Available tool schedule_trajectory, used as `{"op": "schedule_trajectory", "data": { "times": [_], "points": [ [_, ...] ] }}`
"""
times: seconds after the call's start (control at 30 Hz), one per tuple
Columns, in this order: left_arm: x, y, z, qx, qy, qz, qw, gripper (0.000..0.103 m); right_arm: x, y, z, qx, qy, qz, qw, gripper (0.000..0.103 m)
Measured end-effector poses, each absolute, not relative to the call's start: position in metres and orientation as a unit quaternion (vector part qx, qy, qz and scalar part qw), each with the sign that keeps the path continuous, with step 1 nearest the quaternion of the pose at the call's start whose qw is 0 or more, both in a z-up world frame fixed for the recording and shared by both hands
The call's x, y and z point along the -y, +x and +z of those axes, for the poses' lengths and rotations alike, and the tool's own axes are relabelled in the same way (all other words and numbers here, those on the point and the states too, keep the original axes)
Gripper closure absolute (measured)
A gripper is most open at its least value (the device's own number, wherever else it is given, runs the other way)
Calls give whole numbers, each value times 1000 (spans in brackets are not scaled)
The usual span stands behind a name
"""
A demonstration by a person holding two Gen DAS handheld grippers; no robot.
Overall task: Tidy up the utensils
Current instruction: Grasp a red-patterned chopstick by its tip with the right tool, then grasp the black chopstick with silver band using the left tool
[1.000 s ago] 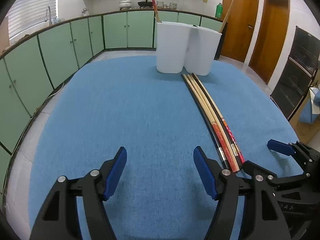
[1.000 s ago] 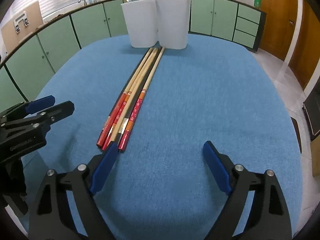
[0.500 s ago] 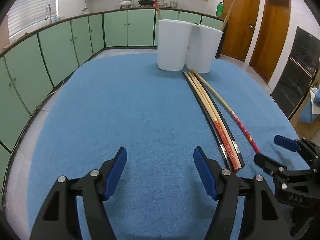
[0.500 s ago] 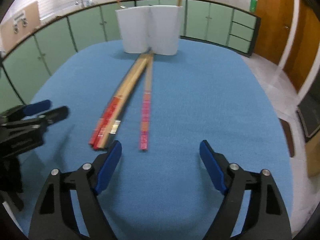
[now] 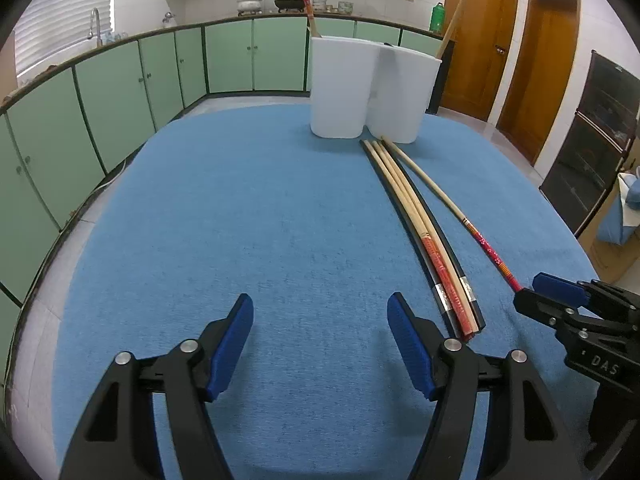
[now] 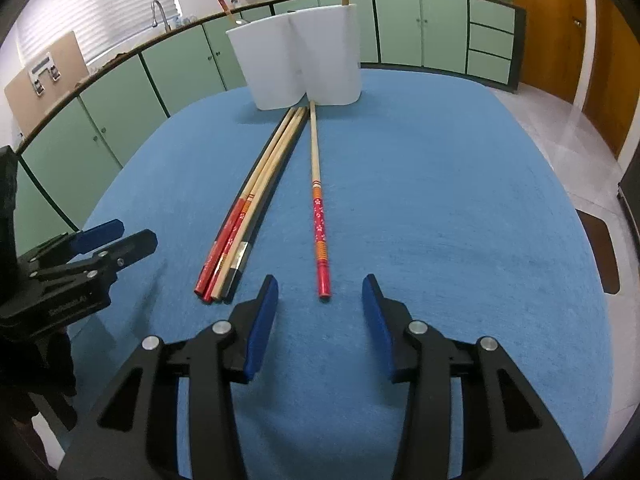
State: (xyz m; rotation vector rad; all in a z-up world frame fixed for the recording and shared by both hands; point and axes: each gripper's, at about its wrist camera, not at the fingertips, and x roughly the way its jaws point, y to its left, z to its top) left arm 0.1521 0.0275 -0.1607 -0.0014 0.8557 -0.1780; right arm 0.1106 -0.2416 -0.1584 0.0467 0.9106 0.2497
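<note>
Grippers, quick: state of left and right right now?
Left gripper: open, empty.
Right gripper: jaws closing, pads not yet touching the red-handled wooden chopstick ahead.

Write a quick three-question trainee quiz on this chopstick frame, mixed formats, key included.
1. True or false: the flowered red chopstick lies apart from the chopstick bundle.
2. The white holder has: A) nothing in it B) chopsticks standing in it C) a lid on.
3. Fill in: the right gripper, its jaws closing, has its pads ___ the flowered chopstick; the left gripper is empty.

Key: 1 true; 2 B; 3 not touching.
</note>
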Motion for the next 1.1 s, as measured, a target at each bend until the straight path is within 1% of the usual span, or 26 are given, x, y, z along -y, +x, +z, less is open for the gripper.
{"op": "schedule_trajectory", "data": {
  "times": [0.07, 0.17, 0.23, 0.27, 0.3, 0.37, 0.63, 0.8, 0.93, 1.0, 1.1],
  "points": [
    [-27, 152, -161, -415, -1, -87, 906, 35, 242, 112, -161, -439, 20, 117, 890, 60],
    [-26, 152, -162, -417, 0, -89, 905, 35, 241, 117, -164, -440, 24, 116, 890, 72],
    [-24, 152, -162, -418, 0, -90, 904, 35, 238, 118, -165, -439, 22, 121, 890, 78],
    [-23, 152, -162, -418, 1, -90, 904, 35, 236, 118, -165, -440, 17, 121, 890, 87],
    [-22, 152, -162, -418, 1, -92, 904, 35, 234, 118, -165, -440, 11, 120, 890, 91],
    [-18, 152, -162, -419, 1, -96, 903, 35, 231, 118, -165, -440, 4, 125, 889, 98],
    [4, 149, -159, -422, 2, -137, 896, 34, 235, 112, -164, -438, 12, 113, 892, 98],
    [17, 150, -167, -431, 15, -146, 890, 34, 238, 114, -165, -440, 20, 112, 891, 98],
    [18, 152, -172, -438, 17, -145, 887, 33, 238, 115, -165, -439, 19, 112, 891, 98],
    [19, 151, -172, -437, 33, -135, 888, 30, 238, 115, -165, -440, 20, 112, 891, 98],
    [10, 151, -171, -439, 30, -120, 890, 30, 238, 115, -165, -440, 21, 113, 891, 98]
  ]
}}
